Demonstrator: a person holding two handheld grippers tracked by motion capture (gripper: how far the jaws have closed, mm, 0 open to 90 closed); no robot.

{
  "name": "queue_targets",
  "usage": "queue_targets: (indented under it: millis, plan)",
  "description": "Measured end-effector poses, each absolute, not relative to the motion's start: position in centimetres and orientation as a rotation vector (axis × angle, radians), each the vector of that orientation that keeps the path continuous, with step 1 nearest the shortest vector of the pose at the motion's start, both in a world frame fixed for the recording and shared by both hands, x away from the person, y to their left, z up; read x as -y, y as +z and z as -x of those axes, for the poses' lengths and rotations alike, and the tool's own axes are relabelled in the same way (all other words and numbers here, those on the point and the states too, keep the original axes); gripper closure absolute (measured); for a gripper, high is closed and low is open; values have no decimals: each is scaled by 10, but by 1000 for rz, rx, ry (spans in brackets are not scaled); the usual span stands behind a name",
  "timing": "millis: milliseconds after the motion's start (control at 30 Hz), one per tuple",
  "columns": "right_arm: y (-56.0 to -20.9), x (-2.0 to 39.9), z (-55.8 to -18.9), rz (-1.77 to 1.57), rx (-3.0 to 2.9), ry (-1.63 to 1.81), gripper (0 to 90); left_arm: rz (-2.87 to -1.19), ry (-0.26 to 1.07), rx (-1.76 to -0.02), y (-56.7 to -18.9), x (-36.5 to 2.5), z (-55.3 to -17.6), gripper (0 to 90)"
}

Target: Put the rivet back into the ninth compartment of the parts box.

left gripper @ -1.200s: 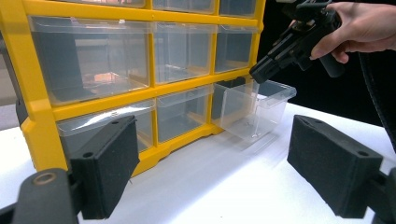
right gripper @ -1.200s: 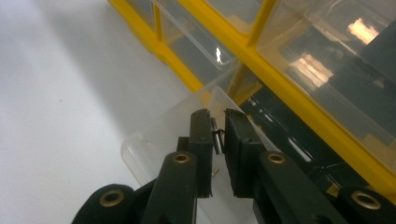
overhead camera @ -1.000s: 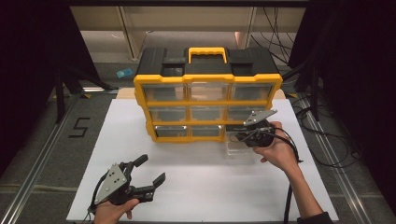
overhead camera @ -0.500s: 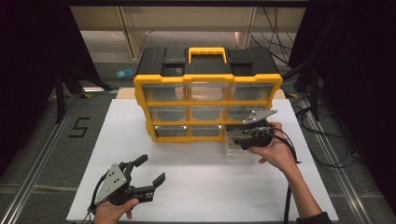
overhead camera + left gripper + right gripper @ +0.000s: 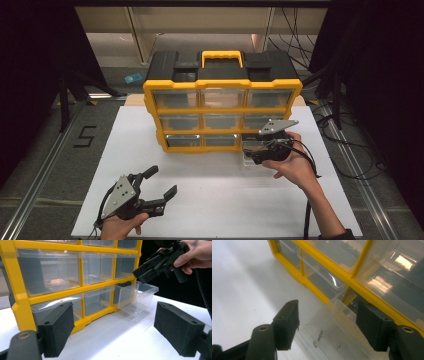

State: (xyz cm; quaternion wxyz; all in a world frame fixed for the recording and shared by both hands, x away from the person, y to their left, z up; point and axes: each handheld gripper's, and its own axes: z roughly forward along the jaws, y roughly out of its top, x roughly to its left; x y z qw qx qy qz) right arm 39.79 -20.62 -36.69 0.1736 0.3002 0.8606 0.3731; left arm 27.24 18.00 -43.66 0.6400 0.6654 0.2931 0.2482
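Observation:
A yellow and black organizer (image 5: 222, 107) with clear drawers stands at the back of the white table. Its bottom right drawer (image 5: 247, 159) is pulled out onto the table. In the right gripper view this drawer (image 5: 332, 337) holds a few small screws (image 5: 320, 334). My right gripper (image 5: 254, 156) hovers just over the drawer and points down into it. Its jaws have just been opening, and no pad touches anything (image 5: 328, 306). My left gripper (image 5: 162, 181) rests open near the front left, aimed at the organizer (image 5: 75, 287), with nothing between its jaws.
The other drawers of the organizer are pushed in and look empty. White table top (image 5: 215, 200) lies bare between the two grippers. Cables (image 5: 345, 145) trail on the floor at the right, and dark floor surrounds the table.
The right gripper's jaws stand wider apart over the drawer than before. Both hands stay about where they were.

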Motion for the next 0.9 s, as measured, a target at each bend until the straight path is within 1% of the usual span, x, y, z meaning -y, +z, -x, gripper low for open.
queue_targets:
  millis: [367,900]
  plan:
    - [-361,197,-377,-871,-2371,1200,309,-1521,564,-670,-437,-180,-273,159]
    - [-364,182,-359,-796,-2338,1305,297,-1528,563,-667,-437,-180,-273,159]
